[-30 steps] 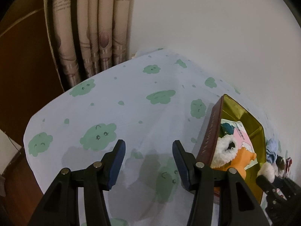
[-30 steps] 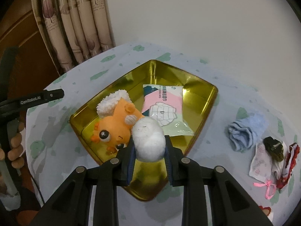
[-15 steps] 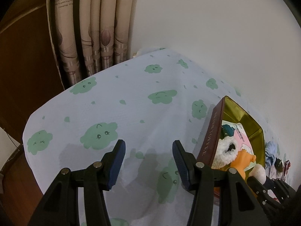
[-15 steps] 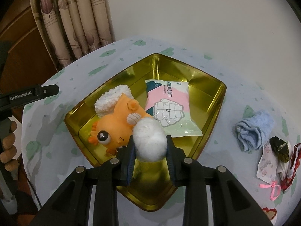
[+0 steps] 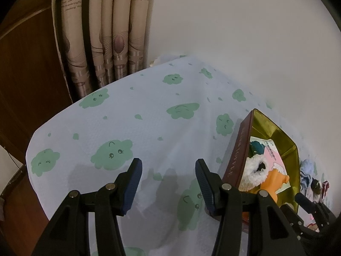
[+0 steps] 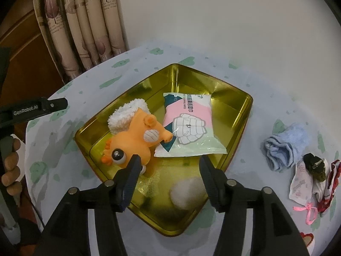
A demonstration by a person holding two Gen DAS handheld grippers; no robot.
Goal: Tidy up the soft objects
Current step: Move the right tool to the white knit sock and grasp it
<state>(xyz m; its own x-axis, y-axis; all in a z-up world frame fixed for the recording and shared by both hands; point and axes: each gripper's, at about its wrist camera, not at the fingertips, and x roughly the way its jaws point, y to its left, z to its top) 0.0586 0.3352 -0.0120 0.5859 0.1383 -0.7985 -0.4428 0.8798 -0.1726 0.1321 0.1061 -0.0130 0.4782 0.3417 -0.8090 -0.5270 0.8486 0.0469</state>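
Observation:
A gold tin tray (image 6: 234, 98) sits on the table. In it lie an orange plush toy (image 6: 136, 136) with a white fluffy cuff, a pink and green tissue pack (image 6: 189, 125) and a white pompom (image 6: 187, 192). My right gripper (image 6: 170, 164) is open above the tray's near corner, with the pompom lying free below it. My left gripper (image 5: 167, 167) is open and empty over the tablecloth, left of the tray (image 5: 236, 160). A rolled blue cloth (image 6: 285, 147) lies right of the tray.
The tablecloth (image 5: 149, 111) is pale blue with green cloud prints. Small items lie at the right: a dark clip (image 6: 315, 166), a white pouch with a pink ribbon (image 6: 300, 185), a red and white piece (image 6: 330, 181). Curtains (image 5: 102, 32) hang at the back left.
My right gripper has opened and let go of the white pompom, which now lies in the tray's near corner. The left gripper has barely moved.

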